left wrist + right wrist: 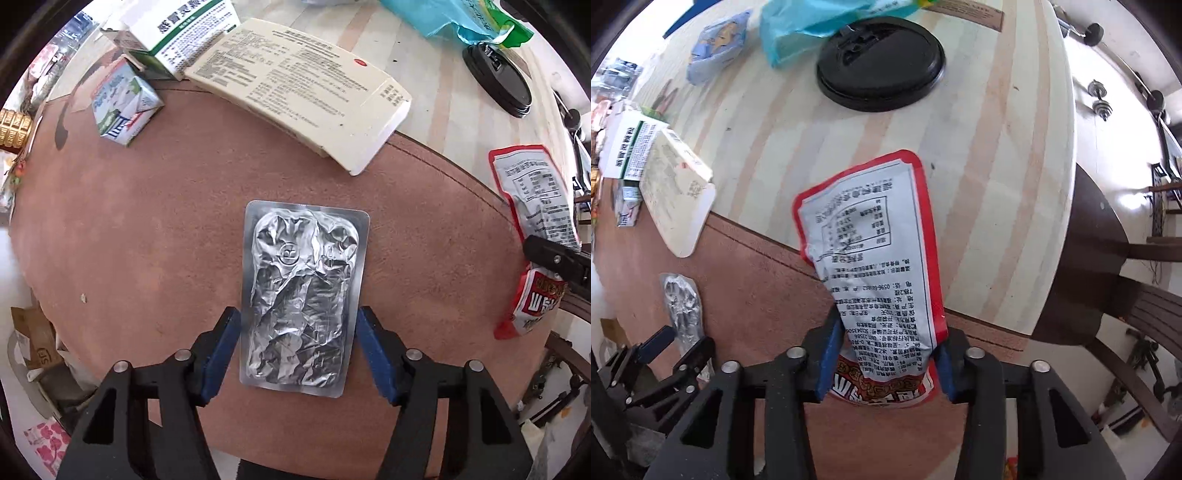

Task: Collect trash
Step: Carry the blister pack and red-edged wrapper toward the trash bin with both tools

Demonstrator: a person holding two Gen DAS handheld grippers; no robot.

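A crumpled silver foil blister pack (306, 266) lies flat on the brown mat (129, 229). My left gripper (298, 314) points straight down over its near half, with a blue pad against each long edge, shut on it. In the right wrist view a red and white snack packet (871, 229) stretches away from my right gripper (890, 339), whose blue pads pinch its crumpled near end. That view also shows the left gripper (679, 343) and the foil pack (681, 295) at the lower left. The snack packet (532, 192) appears at the right edge of the left wrist view.
A cream medicine box (295, 92), a green and white box (177, 33) and a small milk carton (125, 107) lie beyond the foil pack. A black round lid (881, 62) and a teal plastic bag (798, 22) sit on the striped tabletop (997, 184). The table's edge and a dark chair (1145, 314) are at the right.
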